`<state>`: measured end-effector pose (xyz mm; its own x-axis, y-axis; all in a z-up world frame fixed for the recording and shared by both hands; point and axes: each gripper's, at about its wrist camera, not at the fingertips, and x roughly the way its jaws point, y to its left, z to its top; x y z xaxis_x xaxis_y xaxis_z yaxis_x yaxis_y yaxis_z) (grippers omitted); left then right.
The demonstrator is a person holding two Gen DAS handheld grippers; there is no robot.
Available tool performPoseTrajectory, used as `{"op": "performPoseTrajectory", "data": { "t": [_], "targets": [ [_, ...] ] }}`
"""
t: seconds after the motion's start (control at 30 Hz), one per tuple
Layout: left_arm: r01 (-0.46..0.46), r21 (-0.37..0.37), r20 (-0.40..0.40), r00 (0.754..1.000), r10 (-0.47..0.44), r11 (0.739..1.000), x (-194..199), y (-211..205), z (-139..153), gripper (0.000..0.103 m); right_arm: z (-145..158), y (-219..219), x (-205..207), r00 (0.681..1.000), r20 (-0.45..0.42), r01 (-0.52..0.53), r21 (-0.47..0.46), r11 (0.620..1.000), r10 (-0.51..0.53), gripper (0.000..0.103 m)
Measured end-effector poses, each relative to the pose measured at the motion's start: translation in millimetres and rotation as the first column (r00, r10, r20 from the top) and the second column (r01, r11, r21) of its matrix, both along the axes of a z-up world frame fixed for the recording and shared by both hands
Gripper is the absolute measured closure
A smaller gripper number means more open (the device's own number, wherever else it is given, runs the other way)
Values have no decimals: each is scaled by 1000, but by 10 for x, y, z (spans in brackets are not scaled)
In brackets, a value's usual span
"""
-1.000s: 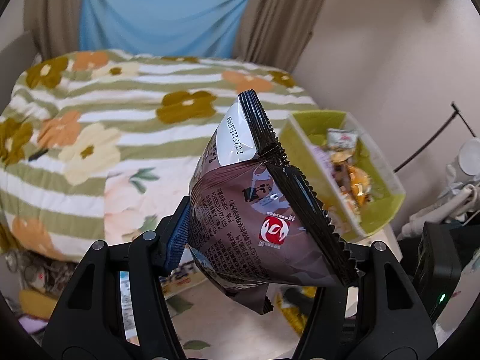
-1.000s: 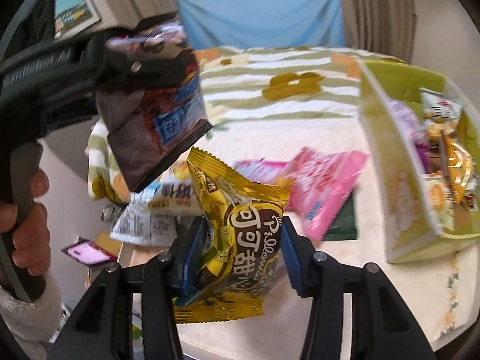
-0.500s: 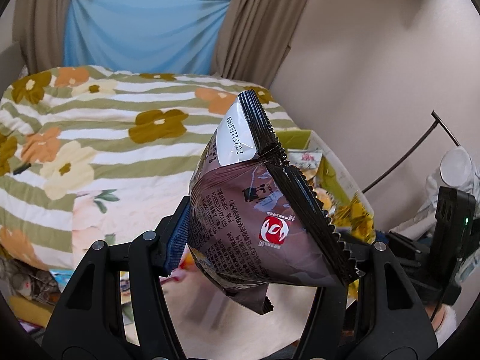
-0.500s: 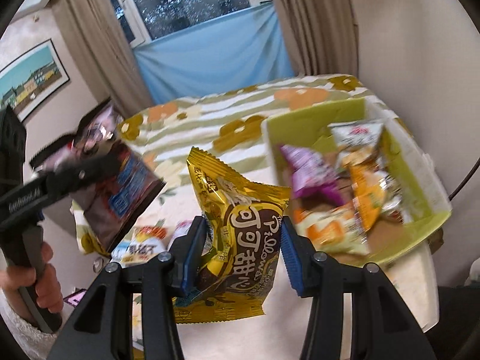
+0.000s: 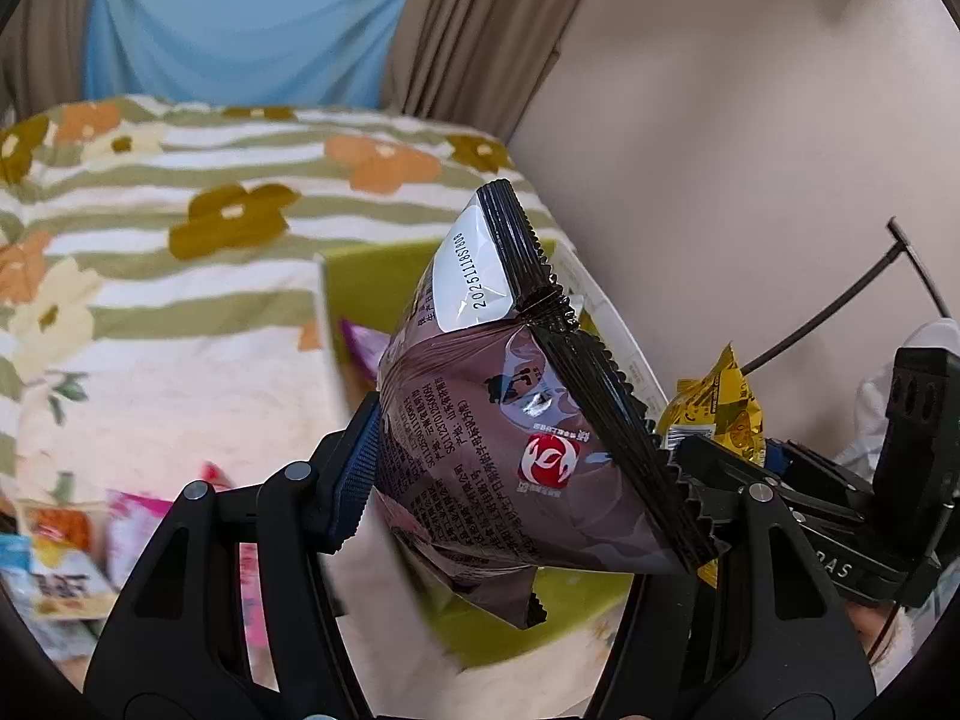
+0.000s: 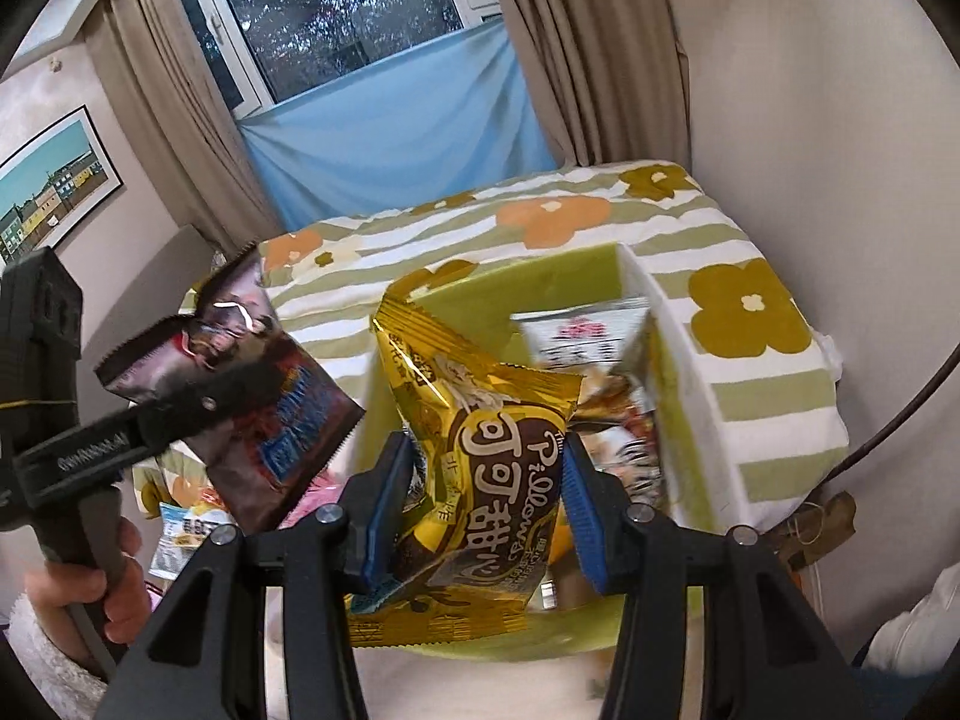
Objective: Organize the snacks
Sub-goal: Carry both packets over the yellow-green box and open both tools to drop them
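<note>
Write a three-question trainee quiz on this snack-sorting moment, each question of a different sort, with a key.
1. Multiple choice: What does the right gripper hold? A) a pink packet B) a yellow snack bag C) nothing
2. True or false: The left gripper is shut on a dark brown snack bag.
3. Fill in: Snacks already sorted lie in the ____ bin beyond both bags.

Key: 1 B; 2 true; 3 green
</note>
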<state>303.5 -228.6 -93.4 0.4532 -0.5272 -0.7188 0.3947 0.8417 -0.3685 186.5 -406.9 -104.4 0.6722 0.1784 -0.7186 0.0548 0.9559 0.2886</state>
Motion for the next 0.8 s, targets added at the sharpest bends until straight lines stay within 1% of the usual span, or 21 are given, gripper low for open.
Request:
{"op": "performPoseTrajectory", "data": {
  "t": [0.03,0.1,0.13,0.17,0.23,0.27,0.47,0.63,0.8],
  "targets": [
    [-6,5,-16,1000,7,1000,30,-104,-70,45,-35,-59,28,1000,-9,-6,-1,1000,6,58],
    [-17,21,-35,999,18,1000,55,-256,-164,42,-108,-193,78,999,-28,-17,4,1000,17,58],
    [-19,26,-43,999,20,999,75,-307,-204,34,-142,-269,100,999,-35,-24,13,1000,24,58],
    [-24,30,-52,998,26,999,91,-370,-240,20,-165,-315,110,999,-39,-29,16,999,30,58],
    [-56,28,-49,997,57,998,88,-415,-266,4,-203,-386,130,998,-49,-44,16,999,45,58],
    [-69,25,-44,997,70,997,75,-409,-260,2,-225,-421,140,997,-53,-54,17,998,55,58],
    [-142,54,-39,989,145,988,-7,-269,-260,2,-329,-582,182,993,-68,-88,48,995,91,58],
    [-185,77,-38,981,189,980,-175,-147,-288,2,-414,-582,196,989,-81,-115,74,991,120,58],
    [-204,92,-50,977,209,975,-281,-88,-332,2,-458,-501,222,986,-93,-134,49,990,138,58]
  ]
}}
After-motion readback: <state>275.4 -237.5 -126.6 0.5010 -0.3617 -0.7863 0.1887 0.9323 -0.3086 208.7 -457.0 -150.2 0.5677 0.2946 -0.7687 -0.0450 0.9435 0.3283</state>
